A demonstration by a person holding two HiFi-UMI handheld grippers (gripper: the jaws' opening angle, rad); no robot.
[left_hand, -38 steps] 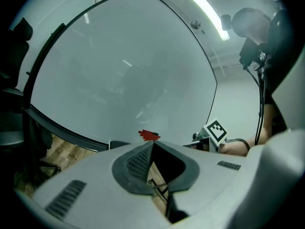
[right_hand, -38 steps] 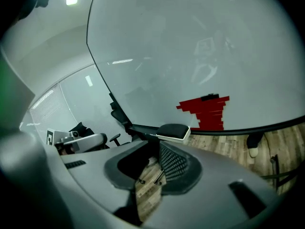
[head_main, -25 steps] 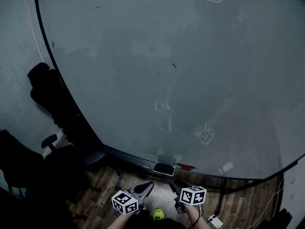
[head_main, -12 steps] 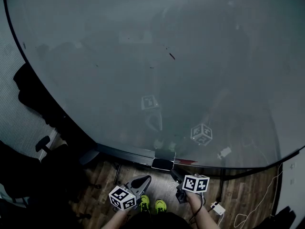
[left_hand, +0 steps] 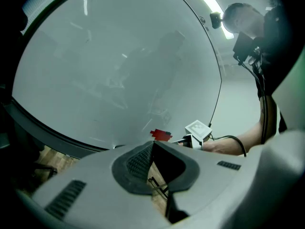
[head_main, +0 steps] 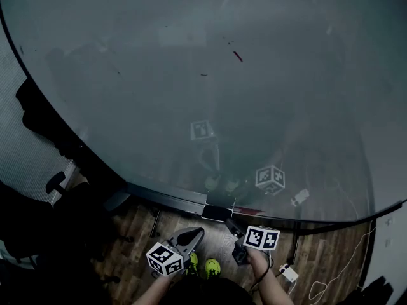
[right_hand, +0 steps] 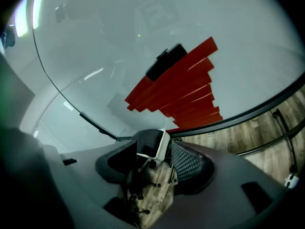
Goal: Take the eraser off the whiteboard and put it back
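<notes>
We are holding the right gripper (head_main: 231,225) up to the bottom edge of the whiteboard (head_main: 191,62), and its jaws are opening. The eraser (right_hand: 150,142) is standing between them, and we are seeing a gap on either side of it, so the pads are not pressing on it. Our left gripper (left_hand: 153,147) is hovering just beside the right one, a little farther back from the board. Its jaws are meeting at the tips with nothing between them.

The eraser is sitting at the middle of the board's dark lower frame. We cannot tell whether it is resting on a ledge there or clinging to the board itself. From above it is showing as a small dark oblong with rounded corners. In the right gripper view it is showing a dark face and a white side.

Just beside the eraser, a red stepped patch (right_hand: 183,89) is spreading across the glossy board surface. A dark oblong shape is lying at the patch's upper end, and we cannot make out what it is.

Below the board we are looking down on a wooden floor (head_main: 318,259) and a pair of yellow-green shoes (head_main: 212,268). Dark office chairs (head_main: 44,113) are standing off to the left.
</notes>
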